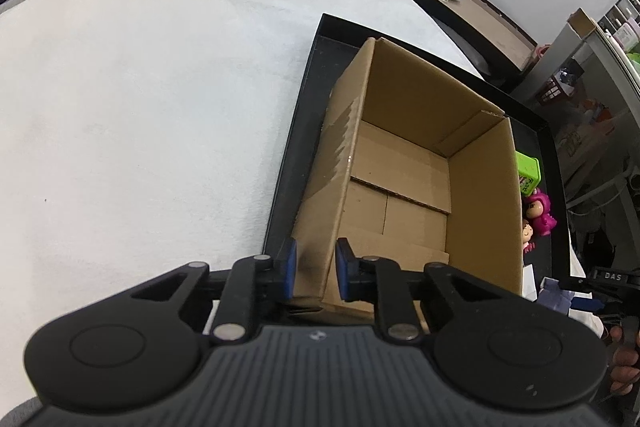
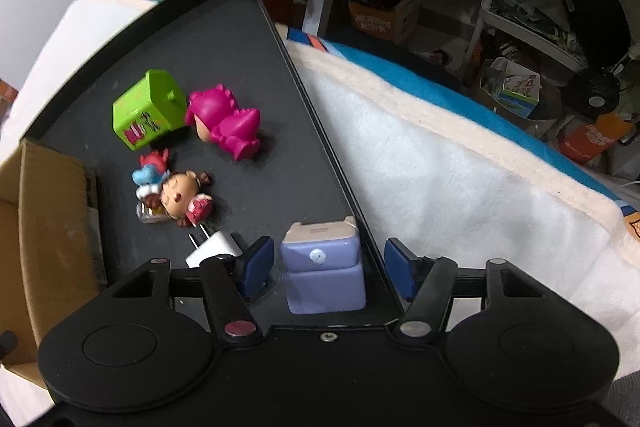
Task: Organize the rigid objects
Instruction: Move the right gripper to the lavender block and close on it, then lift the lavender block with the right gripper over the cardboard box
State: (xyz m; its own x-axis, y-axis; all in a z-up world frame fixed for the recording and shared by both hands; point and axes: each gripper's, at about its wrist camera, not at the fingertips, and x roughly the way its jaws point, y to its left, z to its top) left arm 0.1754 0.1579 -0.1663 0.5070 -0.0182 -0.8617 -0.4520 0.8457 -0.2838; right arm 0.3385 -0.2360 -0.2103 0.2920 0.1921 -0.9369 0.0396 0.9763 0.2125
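Left tool clamps carton wall — right tool straddles lilac block

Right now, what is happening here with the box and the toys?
A person is sorting small things on a black tray with two hand-held grippers. The left gripper is shut on the near wall of the empty cardboard box. The right gripper is open around a purple block, its pads not touching it. A green box, pink toy, doll and white charger lie on the tray.
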